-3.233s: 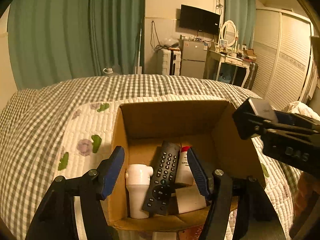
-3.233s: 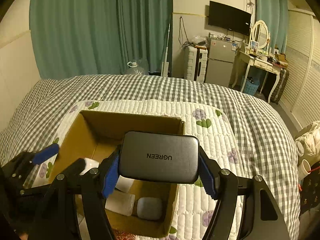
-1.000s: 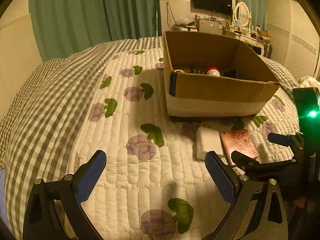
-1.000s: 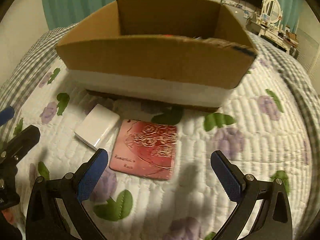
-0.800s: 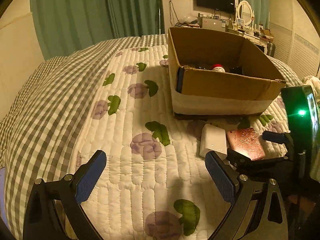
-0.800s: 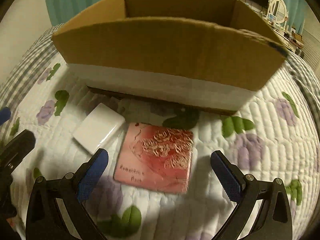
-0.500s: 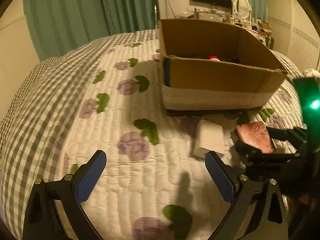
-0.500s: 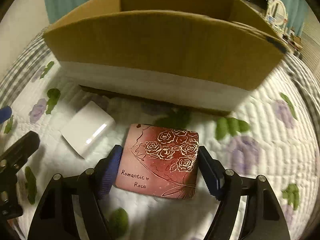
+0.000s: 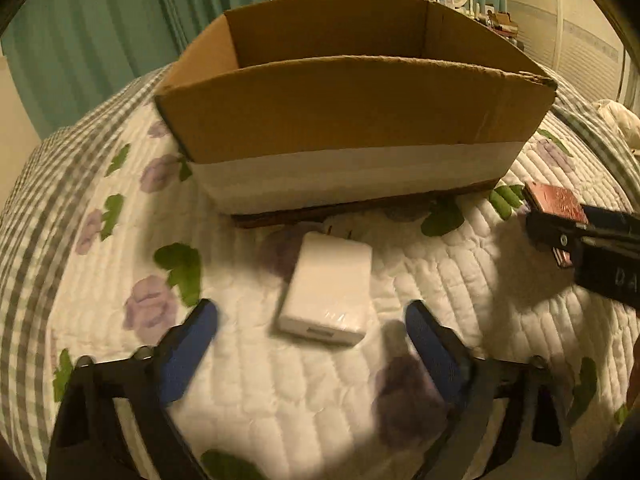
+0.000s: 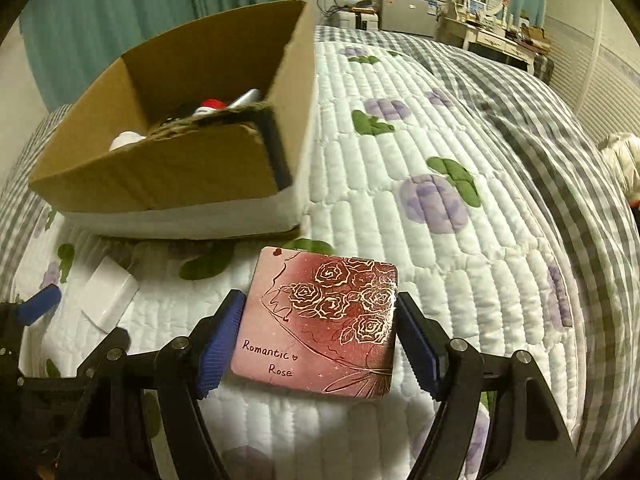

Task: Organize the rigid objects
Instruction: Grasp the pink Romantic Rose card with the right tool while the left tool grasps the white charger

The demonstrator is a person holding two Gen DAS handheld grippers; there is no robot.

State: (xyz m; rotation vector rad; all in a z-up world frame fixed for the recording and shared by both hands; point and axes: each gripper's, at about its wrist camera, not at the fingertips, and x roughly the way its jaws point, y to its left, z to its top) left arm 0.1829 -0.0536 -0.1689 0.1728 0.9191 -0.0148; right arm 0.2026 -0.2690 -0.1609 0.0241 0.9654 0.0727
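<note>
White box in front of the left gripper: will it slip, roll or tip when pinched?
The white box looks flat and blocky, so rolling seems unlikely. Its glossy wrap may be slippery. The soft quilt could let it tilt as the left gripper closes.
</note>
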